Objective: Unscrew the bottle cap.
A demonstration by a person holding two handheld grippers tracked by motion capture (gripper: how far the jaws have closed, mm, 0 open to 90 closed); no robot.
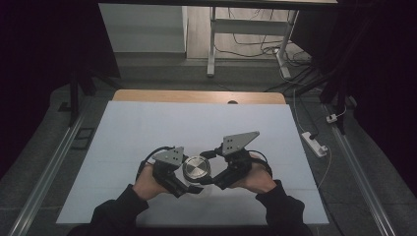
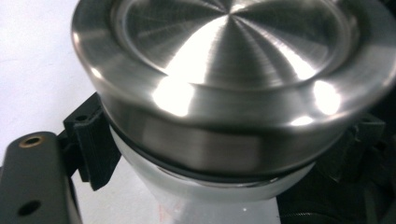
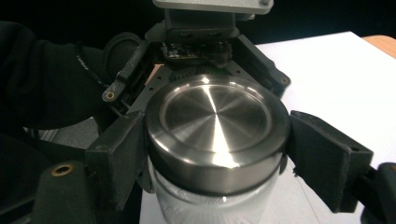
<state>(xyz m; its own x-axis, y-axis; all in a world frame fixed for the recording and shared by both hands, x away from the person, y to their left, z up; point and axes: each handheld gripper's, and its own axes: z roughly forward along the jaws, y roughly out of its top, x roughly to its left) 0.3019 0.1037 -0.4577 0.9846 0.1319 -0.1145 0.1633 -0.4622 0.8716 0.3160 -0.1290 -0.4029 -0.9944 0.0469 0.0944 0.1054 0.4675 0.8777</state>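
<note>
**Ana:** Both grippers are working one jar, aren't they? From the high view, the left gripper (image 1: 189,184) and right gripper (image 1: 210,172) meet at a jar (image 1: 196,169) near the front middle of the white table (image 1: 147,128), with a hand behind each.

**Ben:** Yes. My guess is one steadies the body while the other takes the metal lid (image 1: 196,167) to twist it.

**Ana:** And the left gripper view?

**Ben:** That lid (image 2: 233,60) looms close. Below it sits the frosted jar (image 2: 215,196), and black pads (image 2: 91,144) press against it just under the lid's rim. Those jaws are drawn narrow, clamped on the jar body, which keeps it from turning.

**Ana:** The right gripper view?

**Ben:** Its pads (image 3: 123,149) bear on either side of the lid (image 3: 215,135), closed onto the rim with no gap that I can see. The left gripper (image 3: 205,42) faces it from the far side, lower down.

**Ana:** So lid still on?

**Ben:** Seated flush, as far as I can judge.
</note>
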